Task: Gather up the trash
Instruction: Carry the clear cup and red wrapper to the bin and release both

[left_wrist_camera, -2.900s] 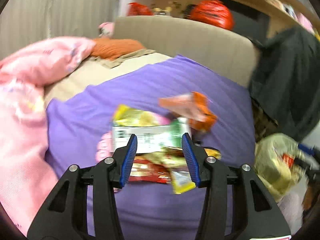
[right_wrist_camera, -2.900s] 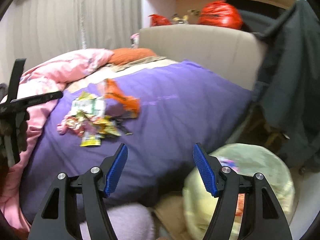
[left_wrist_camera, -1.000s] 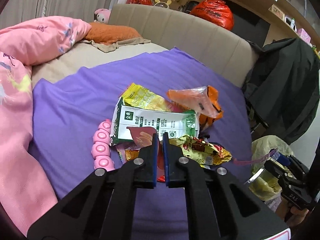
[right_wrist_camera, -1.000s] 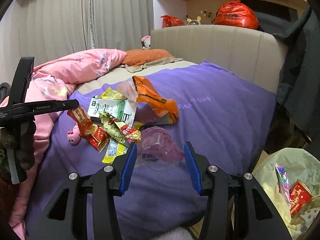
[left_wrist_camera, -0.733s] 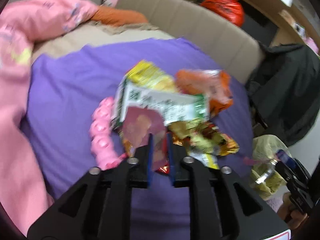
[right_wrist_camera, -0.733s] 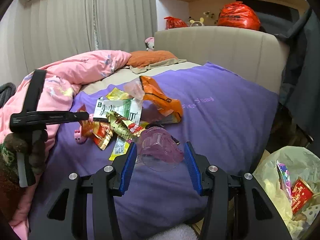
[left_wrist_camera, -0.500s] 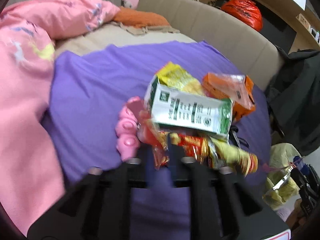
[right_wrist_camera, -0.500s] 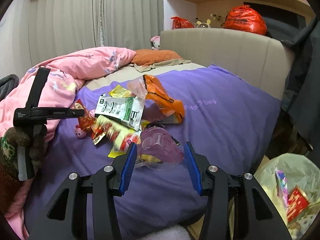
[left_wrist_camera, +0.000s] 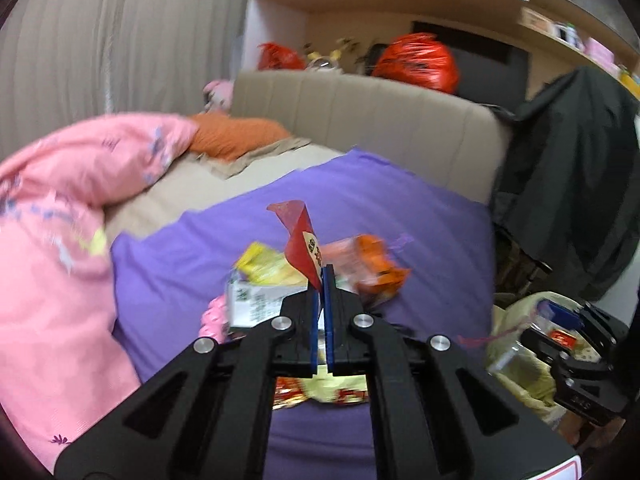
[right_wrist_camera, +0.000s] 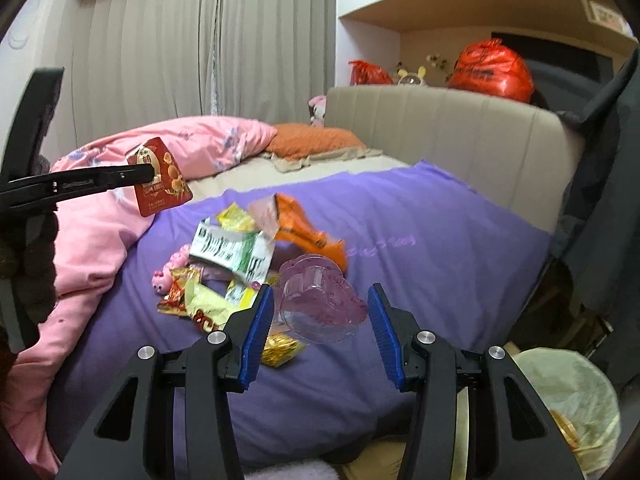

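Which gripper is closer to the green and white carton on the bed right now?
Right. The right gripper sits low beside the trash pile, just this side of the carton. The left gripper is lifted up and off to the side, shut on a red wrapper.

Trash bag (right_wrist_camera: 568, 408) cut off, lower right

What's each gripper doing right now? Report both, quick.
Left gripper: shut on the red snack wrapper, lifted clear of the bed.
Right gripper: holding the clear plastic cup between its pads.
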`<state>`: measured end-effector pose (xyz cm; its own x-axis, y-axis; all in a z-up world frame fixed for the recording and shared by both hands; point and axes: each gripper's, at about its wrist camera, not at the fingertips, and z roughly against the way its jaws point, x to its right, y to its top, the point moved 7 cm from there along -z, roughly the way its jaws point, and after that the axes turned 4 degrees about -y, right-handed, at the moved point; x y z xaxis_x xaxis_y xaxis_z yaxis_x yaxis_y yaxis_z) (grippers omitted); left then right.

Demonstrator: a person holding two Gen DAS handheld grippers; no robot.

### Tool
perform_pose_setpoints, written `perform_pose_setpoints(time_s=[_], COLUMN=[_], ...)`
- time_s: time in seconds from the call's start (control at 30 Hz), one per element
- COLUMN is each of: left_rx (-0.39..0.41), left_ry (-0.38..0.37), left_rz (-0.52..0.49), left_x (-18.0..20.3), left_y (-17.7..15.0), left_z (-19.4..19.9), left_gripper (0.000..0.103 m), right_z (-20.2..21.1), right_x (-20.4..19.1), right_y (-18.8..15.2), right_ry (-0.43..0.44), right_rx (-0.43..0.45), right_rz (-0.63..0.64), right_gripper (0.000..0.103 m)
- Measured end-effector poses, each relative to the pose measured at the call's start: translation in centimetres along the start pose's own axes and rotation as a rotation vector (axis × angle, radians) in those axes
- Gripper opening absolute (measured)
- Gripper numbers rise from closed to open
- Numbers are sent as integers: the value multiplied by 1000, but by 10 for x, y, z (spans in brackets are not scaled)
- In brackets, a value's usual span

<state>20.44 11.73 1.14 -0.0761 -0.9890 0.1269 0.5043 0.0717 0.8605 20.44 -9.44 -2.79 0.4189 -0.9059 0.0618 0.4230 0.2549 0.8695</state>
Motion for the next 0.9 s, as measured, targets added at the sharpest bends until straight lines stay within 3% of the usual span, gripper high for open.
perform_pose_setpoints(time_s=[0.4,0.67,0.9], left_rx=[1,-61,-117], left_ry=[-178,-343,-411], left_rz=[-205,-320,-369], left_x=[172,293,350], left_y=[-1,-39,-62], left_z=[15,1,-17], left_gripper=[2,2,2], right_z=[91,149,168], right_x=[97,179,228], right_y=[6,-29,-61], right_ry=[-176,-320,-390], right_rx=[126,127,99], right_rz=[-42,-87,-131], right_gripper=[46,46,46])
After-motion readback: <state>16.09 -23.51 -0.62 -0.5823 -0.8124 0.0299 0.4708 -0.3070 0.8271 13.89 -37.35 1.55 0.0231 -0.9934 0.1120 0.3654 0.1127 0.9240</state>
